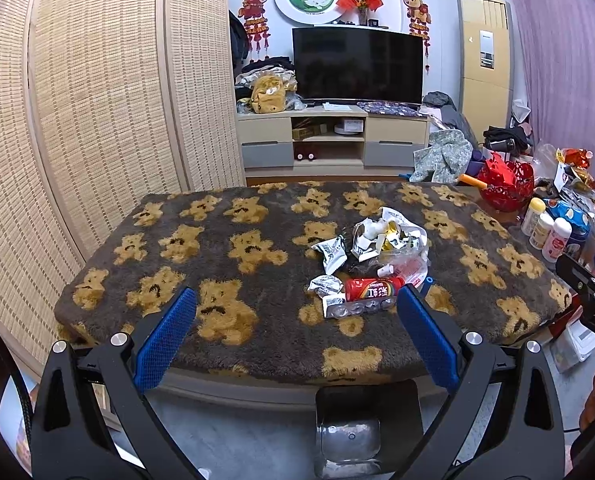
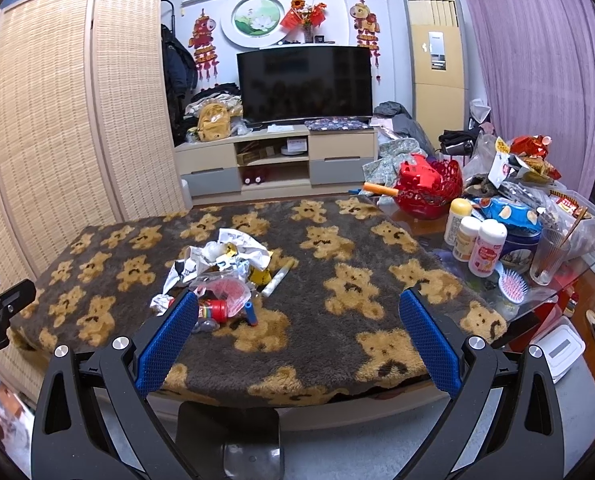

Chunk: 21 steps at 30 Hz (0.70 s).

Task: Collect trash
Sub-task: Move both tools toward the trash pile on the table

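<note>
Both the left gripper (image 1: 296, 300) and the right gripper (image 2: 298, 302) are wide open and hold nothing, while the trash pile (image 1: 371, 256) sits on the teddy bear blanket (image 1: 217, 240).

- This is a living room in a home.
- A television (image 2: 303, 82) stands on a low cabinet (image 2: 277, 160) at the wall.
- Festive red decorations (image 2: 203, 46) hang beside it.
- A teddy-bear blanket (image 1: 257, 264) covers the desk.
- Purple curtains (image 2: 537, 60) hang at the right.

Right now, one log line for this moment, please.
left gripper: open, empty | right gripper: open, empty | crumpled wrapper trash pile: untouched on brown bear-print blanket | black bin: below table edge
</note>
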Available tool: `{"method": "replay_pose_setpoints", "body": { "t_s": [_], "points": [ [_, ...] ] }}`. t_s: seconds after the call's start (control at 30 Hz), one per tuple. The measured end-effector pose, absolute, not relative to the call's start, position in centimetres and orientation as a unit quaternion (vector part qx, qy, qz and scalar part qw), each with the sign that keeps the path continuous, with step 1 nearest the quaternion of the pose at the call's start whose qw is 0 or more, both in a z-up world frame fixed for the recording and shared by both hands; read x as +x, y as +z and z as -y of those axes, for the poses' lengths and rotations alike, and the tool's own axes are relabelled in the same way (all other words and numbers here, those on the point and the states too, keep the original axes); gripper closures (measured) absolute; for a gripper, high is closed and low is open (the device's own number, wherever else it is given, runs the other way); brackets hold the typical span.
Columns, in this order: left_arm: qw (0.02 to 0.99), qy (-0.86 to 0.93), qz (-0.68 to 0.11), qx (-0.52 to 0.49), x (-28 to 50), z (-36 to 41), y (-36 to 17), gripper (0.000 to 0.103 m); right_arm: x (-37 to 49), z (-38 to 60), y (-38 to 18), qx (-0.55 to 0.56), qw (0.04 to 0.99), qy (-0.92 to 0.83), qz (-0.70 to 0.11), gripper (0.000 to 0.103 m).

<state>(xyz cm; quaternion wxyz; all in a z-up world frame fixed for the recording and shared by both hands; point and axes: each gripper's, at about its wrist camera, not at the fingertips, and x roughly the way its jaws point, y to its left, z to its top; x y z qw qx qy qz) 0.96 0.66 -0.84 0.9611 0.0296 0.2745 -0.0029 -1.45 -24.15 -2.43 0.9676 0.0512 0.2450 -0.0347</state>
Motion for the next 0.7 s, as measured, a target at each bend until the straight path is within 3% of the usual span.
{"method": "replay_pose_setpoints", "body": {
  "t_s": [0.43,0.7],
  "points": [
    [0.954,-0.036,-0.297,0.036,4.4,-1.2,-5.0,0.008,1.9,23.0,-5.7,0.057,0.955,-0.024,-0.289,0.003],
    [0.928,-0.054,-0.362,0.064,7.3,-1.1,-8.8,0.008,5.9,21.1,-10.6,0.057,0.937,0.000,-0.346,0.003]
  ]
}}
